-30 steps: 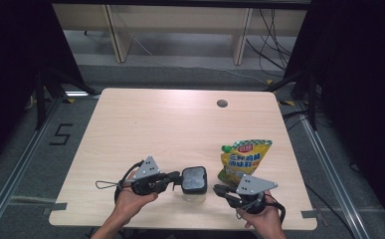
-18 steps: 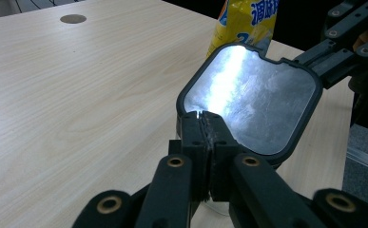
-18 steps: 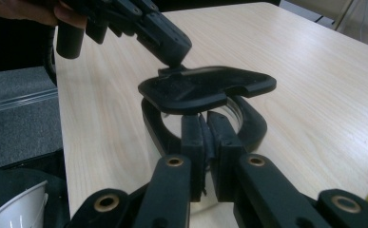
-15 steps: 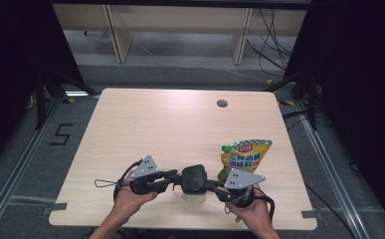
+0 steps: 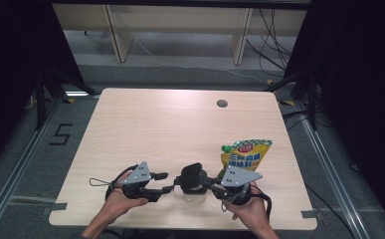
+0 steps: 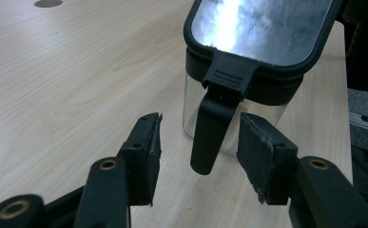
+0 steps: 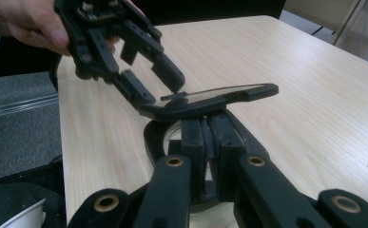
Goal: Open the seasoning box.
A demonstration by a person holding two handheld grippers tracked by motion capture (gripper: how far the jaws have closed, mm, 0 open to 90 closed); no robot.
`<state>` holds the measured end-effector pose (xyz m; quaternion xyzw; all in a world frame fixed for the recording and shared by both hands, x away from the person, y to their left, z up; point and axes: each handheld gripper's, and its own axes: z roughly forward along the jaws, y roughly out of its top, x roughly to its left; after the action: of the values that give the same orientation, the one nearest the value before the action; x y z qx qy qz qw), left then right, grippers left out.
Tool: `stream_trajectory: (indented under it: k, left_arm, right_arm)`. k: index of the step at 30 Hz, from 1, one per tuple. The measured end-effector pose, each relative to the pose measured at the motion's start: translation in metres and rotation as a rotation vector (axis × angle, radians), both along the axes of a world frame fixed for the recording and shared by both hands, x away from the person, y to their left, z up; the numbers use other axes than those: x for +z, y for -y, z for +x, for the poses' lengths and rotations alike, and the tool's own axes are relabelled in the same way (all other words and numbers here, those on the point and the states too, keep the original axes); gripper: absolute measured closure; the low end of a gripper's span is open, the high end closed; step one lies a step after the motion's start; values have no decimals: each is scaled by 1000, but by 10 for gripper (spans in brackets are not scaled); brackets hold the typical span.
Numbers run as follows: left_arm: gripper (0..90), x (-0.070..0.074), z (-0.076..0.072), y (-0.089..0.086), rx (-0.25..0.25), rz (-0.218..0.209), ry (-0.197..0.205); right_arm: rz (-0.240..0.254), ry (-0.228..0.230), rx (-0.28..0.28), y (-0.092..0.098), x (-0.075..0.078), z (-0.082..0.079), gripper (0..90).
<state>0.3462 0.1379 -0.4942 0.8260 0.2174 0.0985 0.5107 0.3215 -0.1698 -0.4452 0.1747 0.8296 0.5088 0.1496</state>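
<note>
A clear container (image 5: 192, 191) with a black-rimmed lid (image 6: 262, 28) stands near the table's front edge, between both grippers. In the left gripper view my left gripper (image 6: 198, 152) is open, one jaw on each side of the lid's black latch (image 6: 214, 130), which hangs down without touching them. My right gripper (image 7: 206, 124) is shut on the container's rim (image 7: 148, 135) from the opposite side. In the right gripper view the lid (image 7: 210, 100) sits tilted above the rim, and the left gripper (image 7: 155, 85) reaches its far end. In the high view the left gripper (image 5: 167, 183) and the right gripper (image 5: 207, 181) face each other.
A yellow and green pouch (image 5: 244, 154) lies flat just beyond my right hand. The wooden table (image 5: 155, 129) has a round hole (image 5: 222, 103) near its far edge. Shelving legs and cables stand on the floor behind it.
My right gripper has moved left to the container and shut on its rim. The left gripper has shifted so that its open jaws flank the latch.
</note>
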Motion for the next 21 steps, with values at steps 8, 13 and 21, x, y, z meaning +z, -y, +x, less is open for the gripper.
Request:
stream_trajectory:
  k: [8,13,21]
  left_arm:
    - [504,-7,4,6,-13,41,9]
    - [535,-10,6,8,-31,54,12]
    - [666,-18,7,12,-78,29,6]
  right_arm:
    - [4,2,8,-6,3,0,864]
    - [12,17,8,-12,4,1,864]
    - [16,18,16,-19,7,2,863]
